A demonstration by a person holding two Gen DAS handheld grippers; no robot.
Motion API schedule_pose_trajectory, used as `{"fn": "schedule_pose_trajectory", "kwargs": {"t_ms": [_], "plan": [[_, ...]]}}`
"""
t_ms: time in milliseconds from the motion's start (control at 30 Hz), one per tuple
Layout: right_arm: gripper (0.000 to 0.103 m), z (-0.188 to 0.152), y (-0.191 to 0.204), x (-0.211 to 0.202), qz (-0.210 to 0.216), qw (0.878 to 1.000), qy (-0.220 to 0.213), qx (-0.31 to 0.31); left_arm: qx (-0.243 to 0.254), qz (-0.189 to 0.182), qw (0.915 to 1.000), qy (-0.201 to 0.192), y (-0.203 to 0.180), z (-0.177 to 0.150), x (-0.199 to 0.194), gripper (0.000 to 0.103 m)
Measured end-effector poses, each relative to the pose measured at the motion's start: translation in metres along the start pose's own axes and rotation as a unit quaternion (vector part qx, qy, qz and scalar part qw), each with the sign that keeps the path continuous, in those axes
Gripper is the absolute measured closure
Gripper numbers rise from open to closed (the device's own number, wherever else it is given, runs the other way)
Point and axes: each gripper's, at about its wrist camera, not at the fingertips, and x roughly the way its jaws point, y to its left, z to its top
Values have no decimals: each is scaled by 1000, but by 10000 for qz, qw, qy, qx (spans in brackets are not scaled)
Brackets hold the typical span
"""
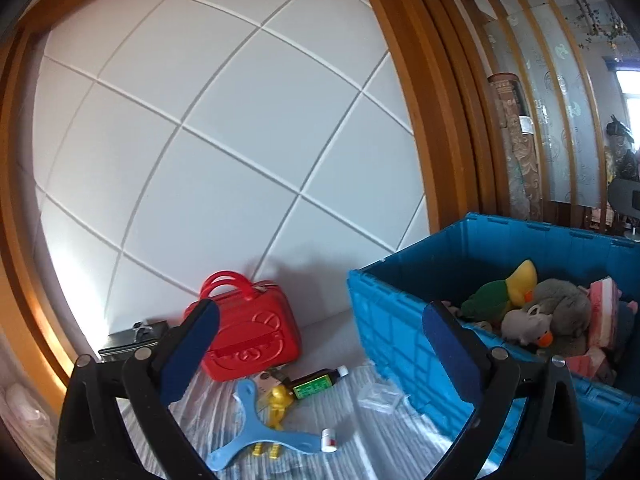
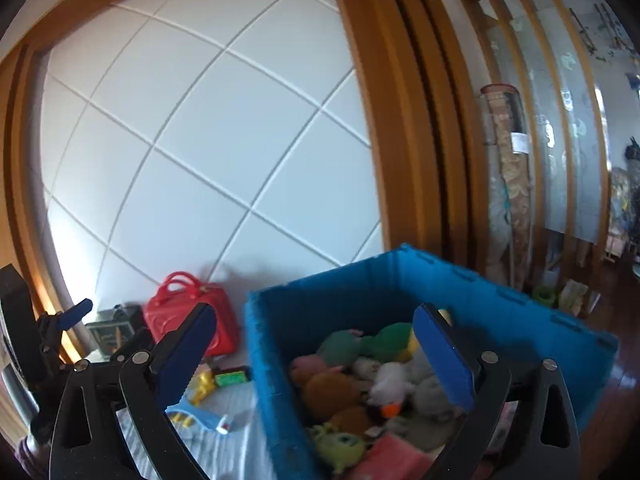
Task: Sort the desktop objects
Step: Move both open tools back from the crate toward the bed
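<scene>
In the left wrist view my left gripper (image 1: 320, 320) stands open and holds nothing, above a striped cloth. On the cloth lie a blue three-armed boomerang toy (image 1: 256, 432), a yellow figure (image 1: 278, 402), a dark bottle with a green label (image 1: 316, 384) and a small white and red tube (image 1: 329, 440). A red toy suitcase (image 1: 252, 328) stands behind them. My right gripper (image 2: 316, 320) is open over the blue crate (image 2: 272, 360), which holds several plush toys (image 2: 384, 384); nothing is between its fingers.
A black box (image 1: 132, 338) sits left of the suitcase against the white panelled wall. A clear plastic piece (image 1: 378, 396) lies by the blue crate's wall (image 1: 400, 340). A wooden frame and slatted screen rise behind the crate.
</scene>
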Motion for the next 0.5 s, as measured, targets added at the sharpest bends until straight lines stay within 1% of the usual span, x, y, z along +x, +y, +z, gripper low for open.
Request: {"fn": "schedule_pose_trajectory", "kwargs": {"t_ms": [67, 133, 233, 267, 333, 400, 467, 500], "plan": [[1, -10, 26, 7, 93, 9999, 110, -24, 114, 213, 9997, 29, 25, -13, -4, 0], [1, -18, 50, 14, 162, 9996, 232, -19, 229, 461, 9986, 139, 55, -28, -6, 0], [1, -33, 88, 31, 275, 9984, 488, 26, 261, 881, 9954, 262, 112, -52, -10, 0], [1, -38, 101, 36, 298, 9980, 552, 50, 239, 1074, 9934, 321, 137, -61, -10, 0], [0, -50, 124, 44, 297, 9976, 621, 66, 211, 1305, 9903, 426, 176, -76, -9, 0], [0, -64, 145, 57, 324, 9962, 804, 125, 258, 1557, 9858, 578, 214, -92, -3, 0], [0, -79, 161, 69, 376, 9946, 952, 193, 296, 1825, 9803, 701, 241, -107, 4, 0], [0, -87, 170, 76, 383, 9936, 1051, 179, 255, 1880, 9784, 819, 254, -115, 9, 0]]}}
